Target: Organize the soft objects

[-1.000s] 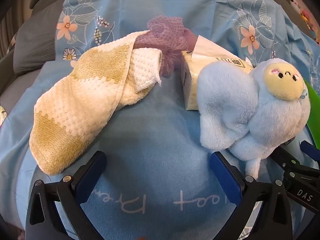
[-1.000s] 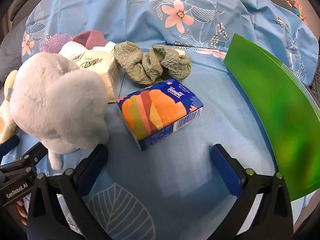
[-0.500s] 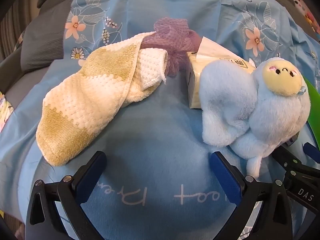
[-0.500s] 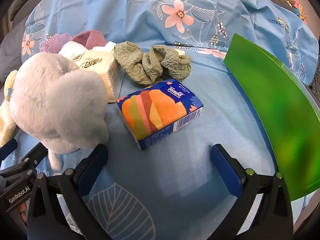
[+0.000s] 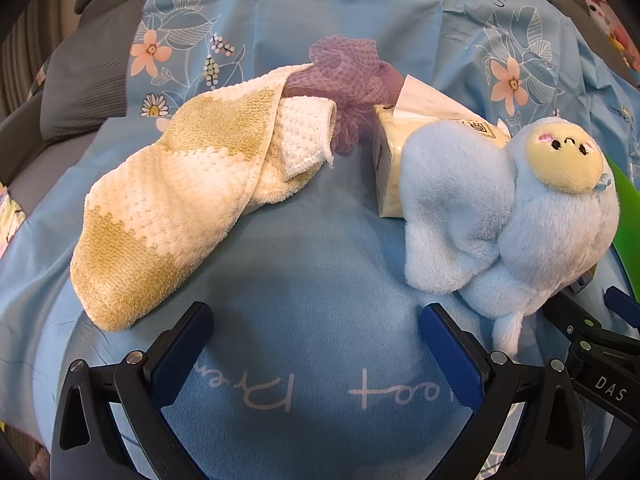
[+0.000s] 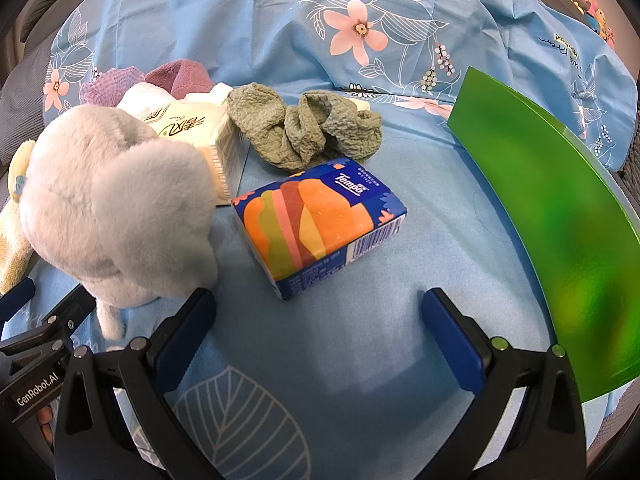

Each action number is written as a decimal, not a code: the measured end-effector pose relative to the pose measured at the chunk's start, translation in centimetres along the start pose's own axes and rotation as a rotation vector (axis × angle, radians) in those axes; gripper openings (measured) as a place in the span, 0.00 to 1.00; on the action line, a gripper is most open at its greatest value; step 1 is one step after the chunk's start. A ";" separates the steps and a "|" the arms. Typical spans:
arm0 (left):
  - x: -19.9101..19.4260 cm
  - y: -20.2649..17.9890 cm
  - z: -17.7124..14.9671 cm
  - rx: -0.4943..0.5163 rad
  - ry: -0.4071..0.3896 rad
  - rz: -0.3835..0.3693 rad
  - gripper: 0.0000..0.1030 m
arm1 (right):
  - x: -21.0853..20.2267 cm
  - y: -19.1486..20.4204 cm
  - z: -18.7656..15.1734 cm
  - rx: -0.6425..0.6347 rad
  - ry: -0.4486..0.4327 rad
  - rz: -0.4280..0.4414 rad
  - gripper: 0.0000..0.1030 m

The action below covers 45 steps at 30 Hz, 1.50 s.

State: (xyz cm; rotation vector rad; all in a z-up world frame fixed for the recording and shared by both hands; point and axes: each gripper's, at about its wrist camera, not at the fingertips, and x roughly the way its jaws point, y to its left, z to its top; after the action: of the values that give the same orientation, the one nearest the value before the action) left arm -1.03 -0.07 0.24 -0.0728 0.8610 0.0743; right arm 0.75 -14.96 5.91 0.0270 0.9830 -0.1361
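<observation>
A yellow and white towel (image 5: 188, 204) lies rolled on the blue bedsheet (image 5: 320, 272), left of a purple mesh sponge (image 5: 348, 80). A cream tissue pack (image 5: 388, 160) stands behind a pale blue plush toy (image 5: 500, 216), which also shows in the right wrist view (image 6: 112, 208). A blue and orange Tempo tissue pack (image 6: 320, 224) lies in front of a crumpled green cloth (image 6: 304, 128). My left gripper (image 5: 316, 344) is open and empty, in front of the towel and plush. My right gripper (image 6: 320, 328) is open and empty, just in front of the Tempo pack.
A green bin wall (image 6: 560, 216) stands at the right of the right wrist view. A maroon cloth (image 6: 180, 76) lies behind the cream tissue pack (image 6: 200, 128). Grey sofa cushions (image 5: 80, 80) border the sheet at the far left.
My left gripper has drifted left and slightly back, so the towel and plush sit further right in its view. The right gripper has not moved.
</observation>
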 end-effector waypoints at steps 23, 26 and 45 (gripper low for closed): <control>0.1 -0.1 -0.2 0.001 -0.005 0.003 1.00 | 0.0 0.0 0.0 0.000 0.000 0.000 0.99; 0.1 -0.1 -0.3 0.001 -0.006 0.003 1.00 | 0.0 0.0 0.0 0.000 0.000 0.000 0.99; 0.4 -0.2 -0.1 0.002 0.015 0.004 1.00 | 0.0 -0.1 -0.1 0.000 0.008 -0.003 0.99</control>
State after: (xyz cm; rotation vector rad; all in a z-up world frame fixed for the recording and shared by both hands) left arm -0.80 -0.28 -0.07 -0.0697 0.8760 0.0772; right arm 0.63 -15.08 5.82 0.0259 0.9914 -0.1387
